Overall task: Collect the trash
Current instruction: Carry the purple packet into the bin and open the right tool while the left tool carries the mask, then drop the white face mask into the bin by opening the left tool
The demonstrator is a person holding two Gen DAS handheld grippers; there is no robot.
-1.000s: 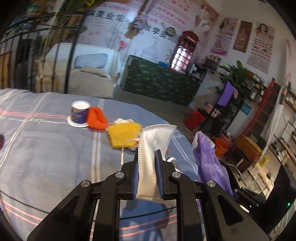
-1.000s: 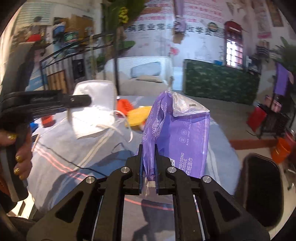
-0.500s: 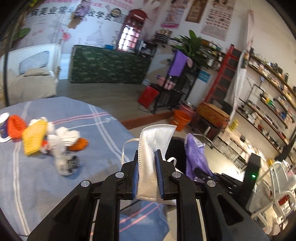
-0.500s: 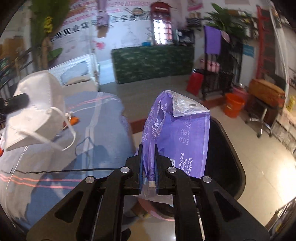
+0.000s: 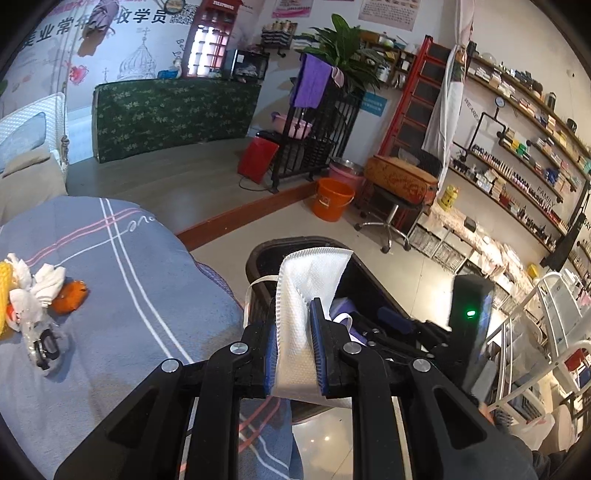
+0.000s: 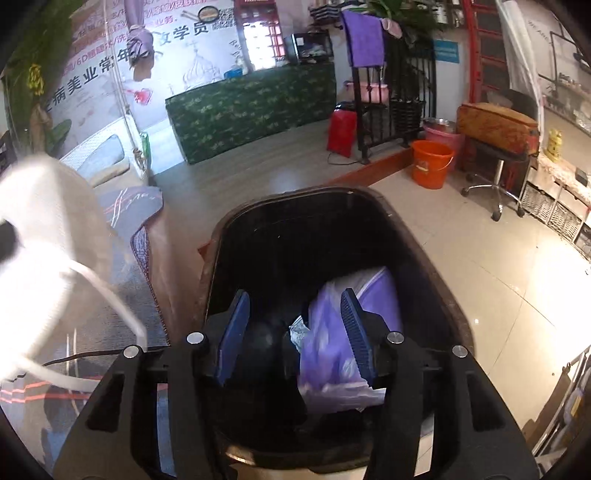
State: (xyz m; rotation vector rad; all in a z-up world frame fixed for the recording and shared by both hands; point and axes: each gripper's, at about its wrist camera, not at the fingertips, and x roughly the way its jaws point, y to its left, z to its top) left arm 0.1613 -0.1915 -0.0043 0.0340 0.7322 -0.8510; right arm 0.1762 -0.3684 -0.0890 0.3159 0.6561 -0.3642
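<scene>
Over bin (image 6: pixel 436 266) | one purple wrapper (image 6: pixel 343 332) inside | one mask (image 5: pixel 310 295) gripped

We can read big dark Chinese letters on the white wall banner (image 5: pixel 122 22) at the upper left of the left wrist view: "美业常年" and "收学员". In the right wrist view the same banner (image 6: pixel 92 79) shows "美业常年" at the upper left and "学员" near the top middle. On the right edge of the left wrist view, the wall by the shelves (image 5: pixel 546 195) says "FAMILY". The other posters are too small for us to read.
</scene>
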